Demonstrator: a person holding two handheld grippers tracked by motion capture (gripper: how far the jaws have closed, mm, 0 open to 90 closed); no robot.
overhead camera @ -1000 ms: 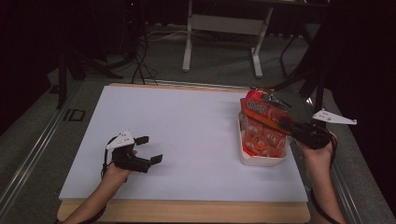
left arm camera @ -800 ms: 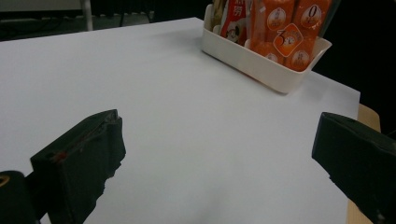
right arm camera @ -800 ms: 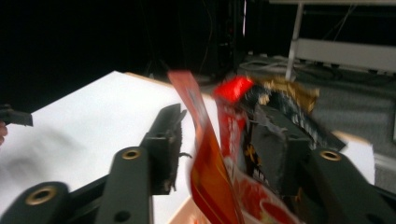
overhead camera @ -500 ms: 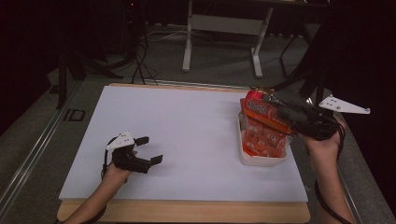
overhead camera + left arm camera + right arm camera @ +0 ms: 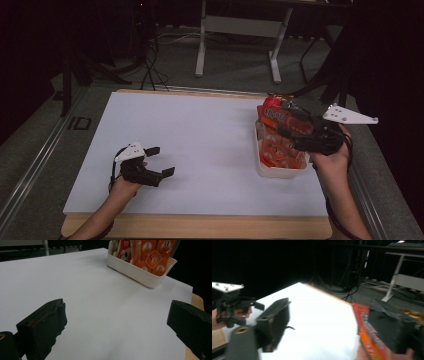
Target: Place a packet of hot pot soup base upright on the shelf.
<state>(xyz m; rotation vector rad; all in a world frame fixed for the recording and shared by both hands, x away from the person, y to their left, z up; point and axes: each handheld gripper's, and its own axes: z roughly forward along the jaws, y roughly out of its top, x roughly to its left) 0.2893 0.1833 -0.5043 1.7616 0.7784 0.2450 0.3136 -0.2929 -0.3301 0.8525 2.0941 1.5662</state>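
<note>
Presently, the left gripper (image 5: 159,161) sits low over the white tabletop (image 5: 200,145) near its near-left corner, held by the person's left hand (image 5: 125,180). Its jaws stand wide apart with nothing between them; in the left gripper view only bare white surface lies between the two black jaws. Whether the jaw tips touch the surface cannot be told.

The middle of the tabletop is bare from the near edge to the far edge, leaving wide open room between the two grippers.

Toward the right edge stands a white bin (image 5: 272,170) packed with upright orange and red snack packets (image 5: 280,145); the left gripper view shows the same bin (image 5: 140,273) near the far-right corner of that picture. The right gripper (image 5: 281,118) is raised over the bin's far end, its jaws parted. In the right gripper view a red-orange packet (image 5: 364,325) lies beside the right-hand jaw, but blur prevents telling whether the jaws touch it. The right hand (image 5: 332,150) is just past the bin's right side, close to the tabletop's right edge.
</note>
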